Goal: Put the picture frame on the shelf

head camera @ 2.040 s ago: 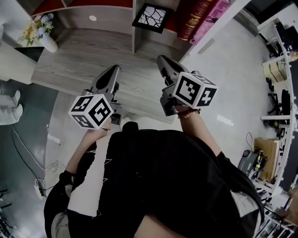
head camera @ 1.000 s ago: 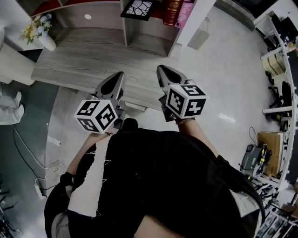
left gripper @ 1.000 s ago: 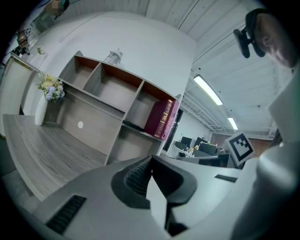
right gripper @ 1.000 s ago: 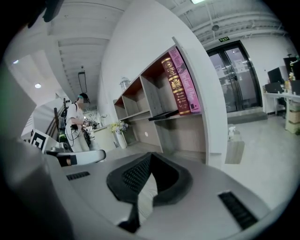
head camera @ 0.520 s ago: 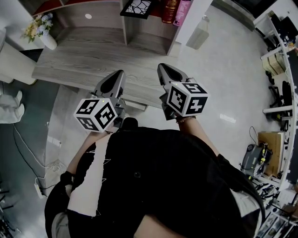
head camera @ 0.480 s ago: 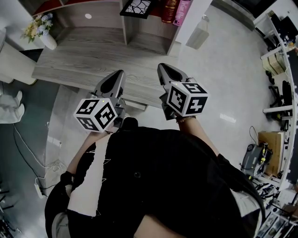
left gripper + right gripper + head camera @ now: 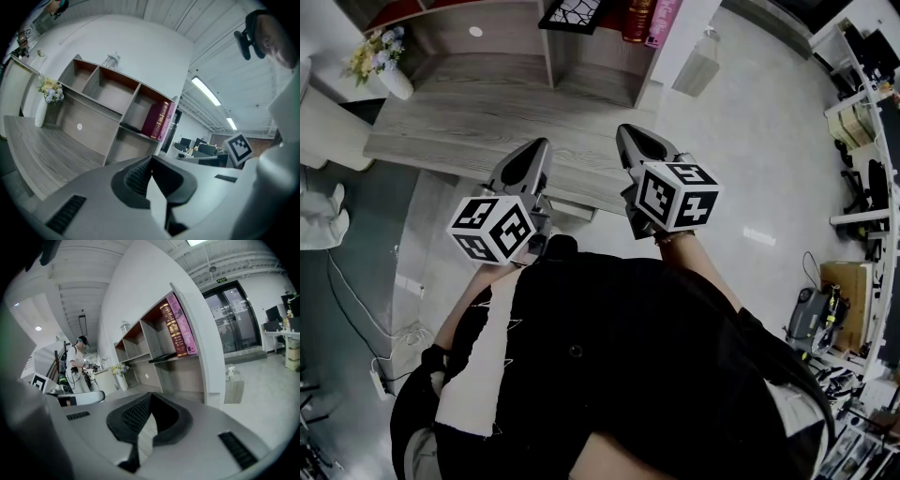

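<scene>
The picture frame, black with a white cracked pattern, lies flat on a shelf board in the wooden shelf unit. It is also in the left gripper view as a dark slab, the picture frame, and in the right gripper view as the picture frame, beside the books. My left gripper and right gripper hover side by side over the wooden platform, well short of the shelf. Both are shut with nothing between the jaws, as the left gripper and the right gripper show in their own views.
A white vase of flowers stands at the platform's left end. Red and pink books stand to the right of the frame. A white bin with a spray bottle sits on the floor by the shelf's side panel. A person stands far off.
Since the earliest frame both grippers have drawn back from the shelf, and the frame has slid toward the picture's top edge. Over the last half second hardly anything has moved.
</scene>
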